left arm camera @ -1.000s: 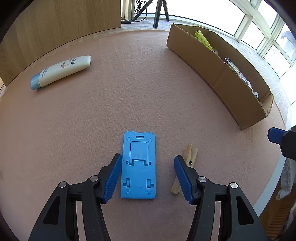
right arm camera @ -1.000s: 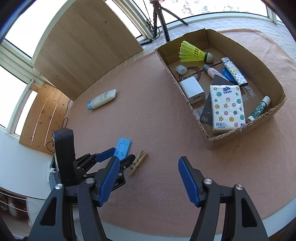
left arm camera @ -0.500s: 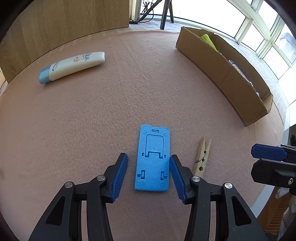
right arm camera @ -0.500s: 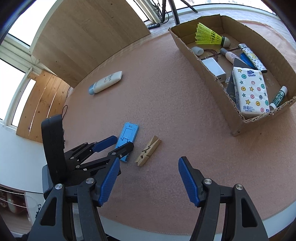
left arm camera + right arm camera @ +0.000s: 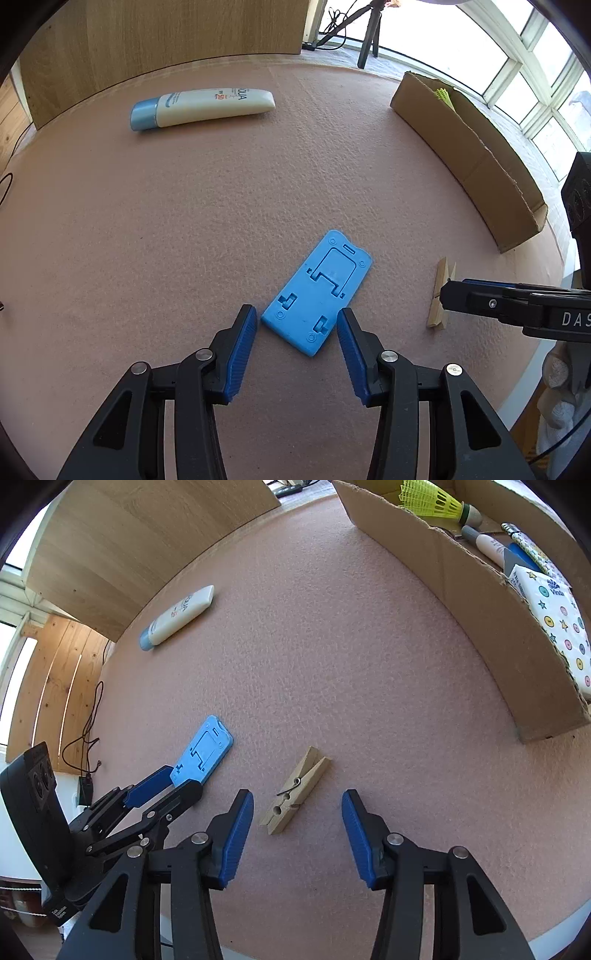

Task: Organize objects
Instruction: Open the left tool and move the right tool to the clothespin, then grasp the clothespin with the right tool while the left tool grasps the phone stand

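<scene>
A flat blue plastic phone stand [image 5: 318, 291] lies on the pink felt table; it also shows in the right wrist view [image 5: 202, 755]. My left gripper [image 5: 295, 328] is open, its fingertips either side of the stand's near end, touching nothing that I can see. A wooden clothespin [image 5: 295, 790] lies just ahead of my right gripper [image 5: 297, 812], which is open and empty; the pin also shows in the left wrist view [image 5: 440, 291]. A white sunscreen tube [image 5: 201, 108] with a blue cap lies far left. A cardboard box [image 5: 476, 602] stands at the right.
The box holds a yellow shuttlecock [image 5: 430, 500], a tissue pack [image 5: 554, 616], and several small items. A wooden panel [image 5: 155, 40] borders the table's far side. The table edge runs close behind both grippers. A tripod [image 5: 369, 33] stands beyond the table.
The left gripper narrowed and drew back to the stand's near end; the stand now lies angled to the right. The right gripper dropped low and forward, straddling the clothespin.
</scene>
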{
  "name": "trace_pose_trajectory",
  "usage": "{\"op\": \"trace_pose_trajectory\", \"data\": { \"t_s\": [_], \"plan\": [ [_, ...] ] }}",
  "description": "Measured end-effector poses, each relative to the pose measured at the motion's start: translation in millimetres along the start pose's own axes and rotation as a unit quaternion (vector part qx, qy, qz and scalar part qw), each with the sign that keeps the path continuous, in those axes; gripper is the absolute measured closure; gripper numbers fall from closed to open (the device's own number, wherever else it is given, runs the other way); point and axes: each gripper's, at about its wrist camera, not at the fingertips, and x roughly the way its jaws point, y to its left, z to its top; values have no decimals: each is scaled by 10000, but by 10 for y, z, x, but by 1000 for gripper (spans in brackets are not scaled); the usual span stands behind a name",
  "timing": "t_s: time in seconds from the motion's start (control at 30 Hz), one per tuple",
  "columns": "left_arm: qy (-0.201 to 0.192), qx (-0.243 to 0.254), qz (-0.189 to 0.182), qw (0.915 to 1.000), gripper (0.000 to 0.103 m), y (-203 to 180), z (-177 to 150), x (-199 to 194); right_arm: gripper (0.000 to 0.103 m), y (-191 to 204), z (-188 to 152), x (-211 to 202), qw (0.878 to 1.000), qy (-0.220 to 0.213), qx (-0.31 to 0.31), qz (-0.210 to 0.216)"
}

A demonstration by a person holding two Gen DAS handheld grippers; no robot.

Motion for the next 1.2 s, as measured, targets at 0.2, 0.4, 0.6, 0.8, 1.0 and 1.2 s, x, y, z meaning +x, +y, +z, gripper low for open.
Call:
{"op": "trace_pose_trajectory", "data": {
  "t_s": [0.2, 0.4, 0.6, 0.8, 1.0, 1.2],
  "plan": [
    [12, 138, -59, 9999, 55, 55, -32, -17, 67, 184, 81, 78, 9990, -6, -319, -319],
    [20, 478, 27, 9989, 50, -12, 81, 59, 75, 460, 21, 184, 9901, -16, -1105, -870],
    [96, 1001, 89, 9949, 47, -163, 156, 121, 88, 500, -63, 188, 9789, -83, -1607, -1258],
    [129, 1248, 153, 9920, 48, -285, 230, 194, 92, 398, -65, 124, 9772, -106, -1637, -1346],
    [135, 1339, 96, 9909, 61, -429, 272, 254, 92, 300, -64, 64, 9780, -158, -1571, -1364],
    [94, 805, -174, 9966, 63, -383, 266, 216, 92, 201, -64, 0, 9789, -217, -1521, -1349]
  ]
}}
